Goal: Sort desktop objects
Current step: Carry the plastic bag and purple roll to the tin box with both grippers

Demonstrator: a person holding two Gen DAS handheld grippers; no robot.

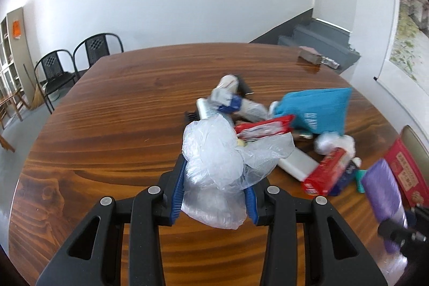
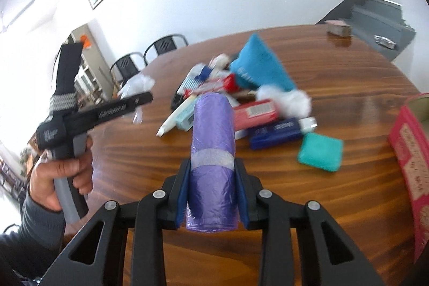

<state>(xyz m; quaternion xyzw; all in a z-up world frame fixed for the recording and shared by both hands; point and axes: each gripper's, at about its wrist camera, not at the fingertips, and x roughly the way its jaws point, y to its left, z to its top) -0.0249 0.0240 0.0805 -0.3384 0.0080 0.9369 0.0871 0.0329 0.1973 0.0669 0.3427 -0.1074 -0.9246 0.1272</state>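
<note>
Looking across the round wooden table, we are seeing the red cardboard box standing open at its right edge, and that is the relation our coming move is turning on: as we judge it, the box is the bin, lying to the right of both tools and nearer the right hand.

We are holding two things clear of the heap of packets, pouches and wrappers in the middle of the table. The right gripper is clenching the purple roll of bin bags, its long axis running straight forward along the fingers, so it is pointing at the heap, not at the box; we are expecting to swing it rightward and probably tip it to drop it in.

The left gripper is clamping a crumpled clear plastic bag, which is bulging above and below the blue pads; it is hanging farther from the box, with the heap in between.
</note>
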